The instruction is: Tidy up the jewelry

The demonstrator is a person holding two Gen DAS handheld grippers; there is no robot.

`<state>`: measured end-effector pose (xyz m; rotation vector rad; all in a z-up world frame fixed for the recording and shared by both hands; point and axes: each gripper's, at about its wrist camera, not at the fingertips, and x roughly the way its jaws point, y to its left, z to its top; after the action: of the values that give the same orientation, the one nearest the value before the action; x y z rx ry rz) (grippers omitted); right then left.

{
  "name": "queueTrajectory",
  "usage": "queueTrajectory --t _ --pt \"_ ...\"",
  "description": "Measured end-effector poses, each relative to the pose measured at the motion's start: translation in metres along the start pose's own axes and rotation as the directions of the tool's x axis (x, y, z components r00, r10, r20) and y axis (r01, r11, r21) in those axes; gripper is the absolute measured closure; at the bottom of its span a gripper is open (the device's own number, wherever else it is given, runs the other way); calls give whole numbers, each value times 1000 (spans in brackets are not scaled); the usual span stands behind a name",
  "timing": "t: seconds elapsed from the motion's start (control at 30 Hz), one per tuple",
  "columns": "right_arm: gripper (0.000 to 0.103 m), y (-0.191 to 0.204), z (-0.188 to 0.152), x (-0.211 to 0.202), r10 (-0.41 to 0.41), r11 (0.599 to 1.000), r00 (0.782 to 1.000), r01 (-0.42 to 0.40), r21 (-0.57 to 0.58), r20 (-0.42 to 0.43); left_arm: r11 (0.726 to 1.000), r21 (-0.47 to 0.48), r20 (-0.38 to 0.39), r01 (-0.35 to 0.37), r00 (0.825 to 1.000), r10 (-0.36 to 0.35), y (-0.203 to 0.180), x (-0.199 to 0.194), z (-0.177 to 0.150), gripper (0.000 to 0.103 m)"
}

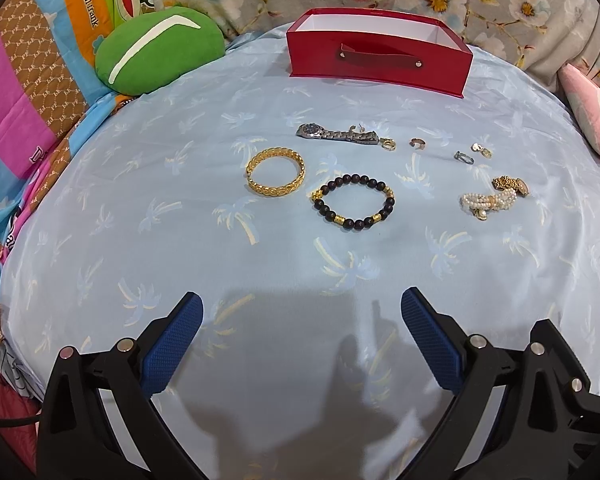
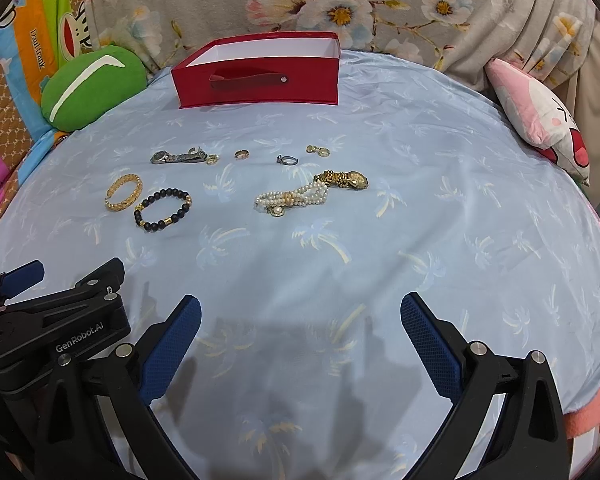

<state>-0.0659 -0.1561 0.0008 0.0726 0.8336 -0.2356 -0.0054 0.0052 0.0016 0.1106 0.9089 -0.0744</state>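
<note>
While the left gripper [image 1: 300, 332] hangs low over the near part of the bed, its blue-padded fingers [image 1: 172, 344] stand wide apart and hold nothing. Seen from the left wrist, the pale blue sheet [image 1: 180, 240] with a palm-tree print carries all the jewelry. A gold bangle [image 1: 275, 172] lies just left of a black bead bracelet [image 1: 353, 203] with gold spacers. Behind them lies a silver watch [image 1: 336, 133], with a small gold ring [image 1: 389, 145] at its right end. Further right lie three more small pieces; their type cannot be told. A pearl bracelet [image 1: 486, 201] touches a gold watch [image 1: 511, 185] at the right. An open red box [image 1: 378, 65] with a strap handle stands at the far side, empty as far as its white interior shows. A green cushion [image 1: 156, 50] rests at the far left.

Seen from the right wrist, the right gripper [image 2: 300, 336] hangs over the near sheet, fingers [image 2: 430, 348] wide apart and empty. The left gripper [image 2: 60, 276] appears at the lower left, beside it. The jewelry lies well ahead, left of centre: gold bangle [image 2: 123, 192], black bead bracelet [image 2: 163, 209], silver watch [image 2: 177, 156], pearl bracelet [image 2: 294, 198] and gold watch [image 2: 346, 180]. The red box [image 2: 256, 80] stands behind them. A pink cushion [image 2: 540, 116] lies at the far right.
</note>
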Motion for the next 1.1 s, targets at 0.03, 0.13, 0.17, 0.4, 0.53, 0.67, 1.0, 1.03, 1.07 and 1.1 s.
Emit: queueTrajectory --t 0.03,0.13,0.17,0.4,0.53,0.67,1.0,1.03,1.07,1.1 --pt "5 1 0 2 0 1000 1000 0 0 2 1000 0 0 0 1000 0 0 0 0 6" --pt "5 0 0 1 0 1000 1000 0 0 1 1000 1 3 -3 1000 2 2 -1 -1 6" --pt "5 -1 0 0 1 1000 1000 -1 0 -1 1000 2 4 -4 1000 4 3 -1 -2 6" --pt "5 2 1 1 0 1000 1000 0 0 0 1000 2 5 -7 1000 7 5 -1 1 6" --pt "5 3 1 1 0 1000 1000 0 0 1 1000 1 5 -8 1000 8 9 0 2 6" --pt "5 3 1 0 0 1000 1000 0 -1 1 1000 -1 5 -8 1000 8 6 -1 4 6" --pt "5 4 1 1 -1 1000 1000 1 -1 1 1000 -2 3 -8 1000 8 6 0 4 6" --pt "5 4 2 1 -2 1000 1000 2 -1 1 1000 -3 3 -8 1000 8 7 0 4 6" --pt "5 4 2 1 -2 1000 1000 2 -1 1 1000 -3 2 -8 1000 8 8 0 5 6" --pt "5 4 1 1 -2 1000 1000 2 -1 1 1000 -3 2 -8 1000 8 9 0 5 6"
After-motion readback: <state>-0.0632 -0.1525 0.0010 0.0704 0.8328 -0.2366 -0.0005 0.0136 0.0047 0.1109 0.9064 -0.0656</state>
